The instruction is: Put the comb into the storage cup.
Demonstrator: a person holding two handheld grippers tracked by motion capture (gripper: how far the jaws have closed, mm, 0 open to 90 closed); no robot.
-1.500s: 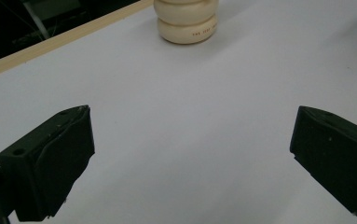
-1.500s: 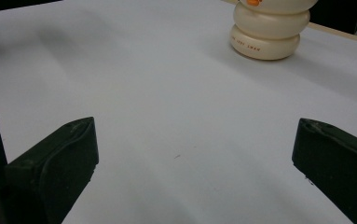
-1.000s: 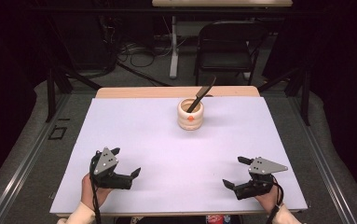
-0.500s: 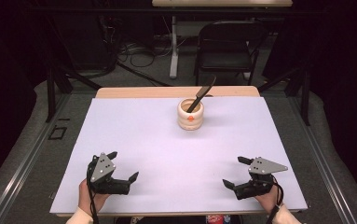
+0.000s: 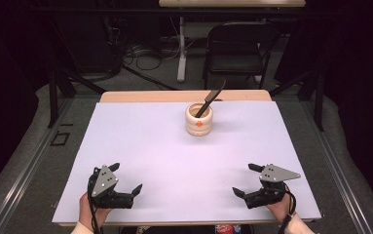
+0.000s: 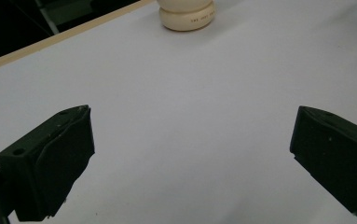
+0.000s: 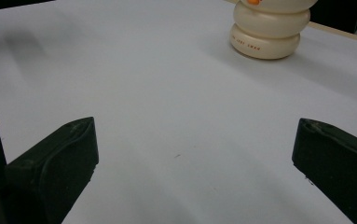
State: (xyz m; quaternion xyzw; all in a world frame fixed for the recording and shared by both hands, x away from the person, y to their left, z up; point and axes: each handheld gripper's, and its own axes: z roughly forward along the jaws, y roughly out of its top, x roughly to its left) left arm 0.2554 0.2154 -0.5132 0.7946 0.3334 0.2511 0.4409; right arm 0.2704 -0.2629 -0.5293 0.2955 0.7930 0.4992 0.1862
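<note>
The left gripper (image 5: 125,179) sits low at the near left corner of the white table (image 5: 145,146), and its jaws are spread wide with nothing between them. The right gripper (image 5: 247,180) is at the near right corner, also spread wide and empty. The cream holder (image 5: 199,119) stands far from both, near the back edge, with a black utensil (image 5: 210,99) leaning inside it.
</note>
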